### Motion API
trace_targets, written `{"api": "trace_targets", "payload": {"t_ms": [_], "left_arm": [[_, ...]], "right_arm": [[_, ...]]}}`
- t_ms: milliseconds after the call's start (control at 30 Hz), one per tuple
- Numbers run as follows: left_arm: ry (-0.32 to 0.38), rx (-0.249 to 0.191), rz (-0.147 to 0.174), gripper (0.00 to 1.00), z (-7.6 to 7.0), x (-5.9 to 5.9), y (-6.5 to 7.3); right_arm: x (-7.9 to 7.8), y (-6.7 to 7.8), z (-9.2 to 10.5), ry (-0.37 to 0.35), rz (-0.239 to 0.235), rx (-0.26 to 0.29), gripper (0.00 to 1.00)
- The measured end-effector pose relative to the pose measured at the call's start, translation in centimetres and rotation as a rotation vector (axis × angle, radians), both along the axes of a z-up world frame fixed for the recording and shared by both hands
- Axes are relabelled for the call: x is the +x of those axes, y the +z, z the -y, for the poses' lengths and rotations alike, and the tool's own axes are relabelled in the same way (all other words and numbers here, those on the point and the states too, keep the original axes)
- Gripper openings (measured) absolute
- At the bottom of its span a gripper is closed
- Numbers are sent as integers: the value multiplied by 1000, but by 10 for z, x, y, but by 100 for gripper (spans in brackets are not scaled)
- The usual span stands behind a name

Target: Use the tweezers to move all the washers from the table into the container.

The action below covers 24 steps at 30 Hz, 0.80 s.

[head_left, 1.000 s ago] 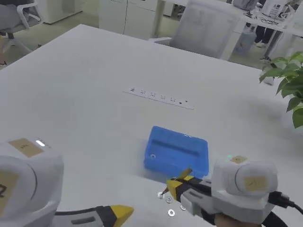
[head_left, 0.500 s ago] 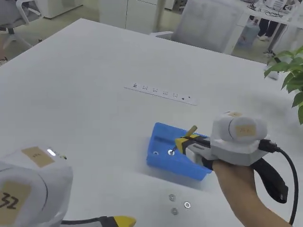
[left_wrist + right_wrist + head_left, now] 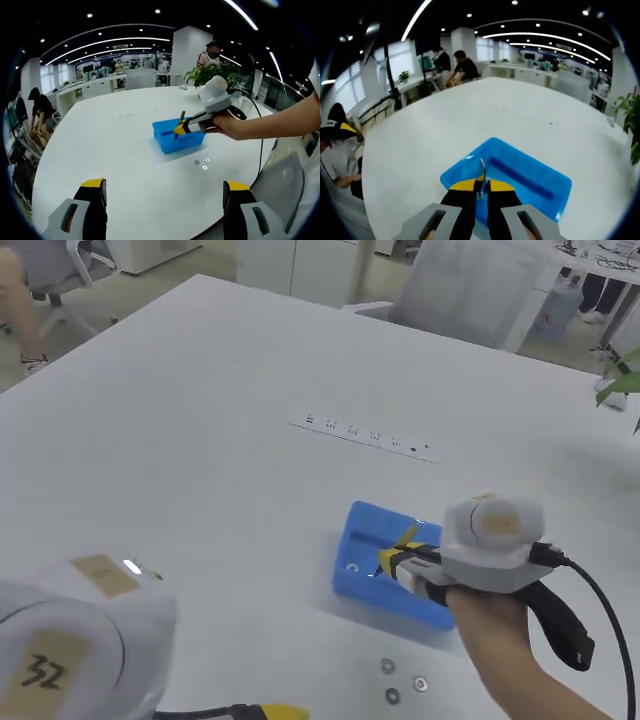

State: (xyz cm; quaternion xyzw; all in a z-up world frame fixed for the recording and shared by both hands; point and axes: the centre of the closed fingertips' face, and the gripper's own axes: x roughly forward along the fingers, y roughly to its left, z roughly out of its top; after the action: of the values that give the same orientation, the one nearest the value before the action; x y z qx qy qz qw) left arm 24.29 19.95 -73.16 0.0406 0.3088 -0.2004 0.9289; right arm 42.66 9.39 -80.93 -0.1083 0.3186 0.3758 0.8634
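The right gripper (image 3: 480, 186) has its yellow-tipped jaws nearly together, clamped on the thin metal tweezers (image 3: 481, 169). The tweezer tips point down into the blue rectangular plastic container (image 3: 545, 192); whether they carry anything cannot be told. One small silver ring washer (image 3: 351, 567) lies inside the container, near its left wall. Three further washers (image 3: 388, 667) lie on the white table (image 3: 200, 440) just in front of the container. The left gripper (image 3: 163, 184) hangs well left of the container, jaws wide apart, holding nothing.

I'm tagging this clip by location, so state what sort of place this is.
Most likely an open-plan office: a large white table with an inset power strip, a chair behind it, and long ceiling light strips over rows of desks.
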Motion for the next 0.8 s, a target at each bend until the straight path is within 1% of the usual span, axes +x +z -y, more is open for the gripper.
{"api": "trace_targets", "payload": {"t_ms": [100, 167, 300, 367, 433, 500, 533, 567, 633, 667, 733, 800], "left_arm": [[-3, 10, -3, 99, 1, -1, -2], [0, 15, -1, 99, 1, 0, -2], [5, 9, -3, 99, 2, 0, -1], [5, 7, -3, 99, 3, 1, -1], [5, 8, -1, 99, 3, 1, -1], [5, 9, 6, 99, 4, 1, 2], [5, 8, 8, 99, 4, 1, 3], [7, 7, 10, 99, 3, 1, 4], [8, 3, 15, 99, 4, 1, 5], [8, 0, 17, 99, 4, 1, 6], [8, -4, 20, 99, 5, 1, 6], [7, -6, 16, 99, 5, 0, 5]], "right_arm": [[0, -6, 1, 1, -10, -7, 4], [0, -2, 1, -6, -7, 6, 4], [0, -3, 1, -5, -13, 10, 4], [2, -3, 2, -9, -25, 19, 5], [0, -2, 1, -14, -26, 18, 5], [4, 11, 2, -31, -10, 61, 5], [4, 15, 2, -32, -4, 66, 5], [4, 24, 3, -33, 14, 78, 5], [2, 35, 7, -34, 27, 93, 5], [-1, 43, 9, -34, 42, 105, 5], [-7, 55, 12, -32, 45, 140, 4], [-15, 65, 15, -34, 58, 154, 4]]}}
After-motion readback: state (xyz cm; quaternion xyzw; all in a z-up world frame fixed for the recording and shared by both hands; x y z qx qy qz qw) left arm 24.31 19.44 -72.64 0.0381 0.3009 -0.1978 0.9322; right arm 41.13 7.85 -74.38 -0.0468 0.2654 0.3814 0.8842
